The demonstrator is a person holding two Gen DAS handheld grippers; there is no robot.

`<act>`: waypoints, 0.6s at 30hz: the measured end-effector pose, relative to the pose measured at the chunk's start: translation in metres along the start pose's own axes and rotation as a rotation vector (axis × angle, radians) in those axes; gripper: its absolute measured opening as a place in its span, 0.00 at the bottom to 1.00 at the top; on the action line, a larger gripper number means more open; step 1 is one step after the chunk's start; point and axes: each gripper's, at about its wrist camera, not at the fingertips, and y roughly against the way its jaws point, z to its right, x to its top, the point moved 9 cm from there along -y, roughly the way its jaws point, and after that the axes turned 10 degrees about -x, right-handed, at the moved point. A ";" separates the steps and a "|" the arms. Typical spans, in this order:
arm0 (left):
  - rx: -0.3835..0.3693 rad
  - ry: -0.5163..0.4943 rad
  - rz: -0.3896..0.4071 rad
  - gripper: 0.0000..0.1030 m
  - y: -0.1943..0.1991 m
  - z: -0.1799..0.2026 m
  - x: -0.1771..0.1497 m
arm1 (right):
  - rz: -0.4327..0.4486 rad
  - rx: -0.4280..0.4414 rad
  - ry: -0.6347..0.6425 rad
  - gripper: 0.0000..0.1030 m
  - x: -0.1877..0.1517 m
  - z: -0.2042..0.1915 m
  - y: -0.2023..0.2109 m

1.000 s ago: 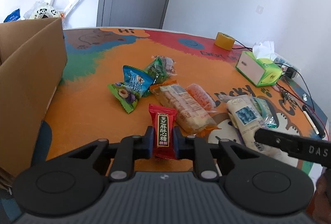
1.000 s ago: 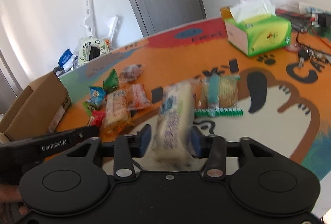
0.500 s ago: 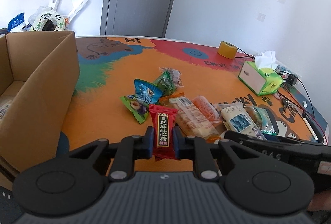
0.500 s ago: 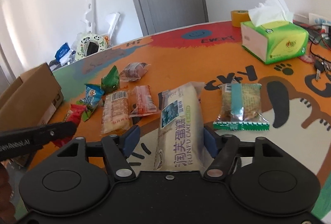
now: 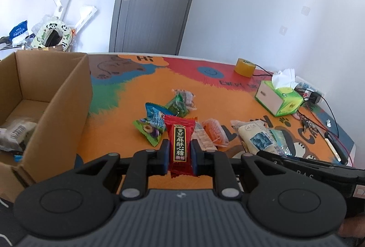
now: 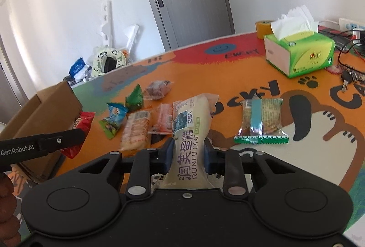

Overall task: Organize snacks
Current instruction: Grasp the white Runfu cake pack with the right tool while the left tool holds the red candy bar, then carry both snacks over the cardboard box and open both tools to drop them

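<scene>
The red candy wrapper is glossy plastic film with crimped ends. The cake packet is smooth, half-clear film (it creases where it is pinched). The cardboard box is matt brown corrugated board, raw at its edges. The worktop wears a matt printed mat. Both gripper bodies are matt black plastic, the left gripper ribbed below, with shiny metal pivot pins. The tissue box is glossy printed card.
</scene>
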 end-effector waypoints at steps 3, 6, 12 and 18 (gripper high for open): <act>-0.002 0.006 0.019 0.18 0.008 -0.002 0.006 | 0.016 0.014 -0.010 0.26 0.007 -0.004 0.007; -0.004 0.004 0.045 0.18 0.018 -0.003 0.013 | 0.044 0.021 -0.005 0.26 0.015 -0.011 0.015; 0.006 0.002 0.094 0.18 0.039 -0.011 0.029 | 0.083 0.056 0.002 0.26 0.030 -0.035 0.025; 0.031 0.007 0.146 0.18 0.060 -0.027 0.045 | 0.119 0.113 0.027 0.26 0.047 -0.070 0.032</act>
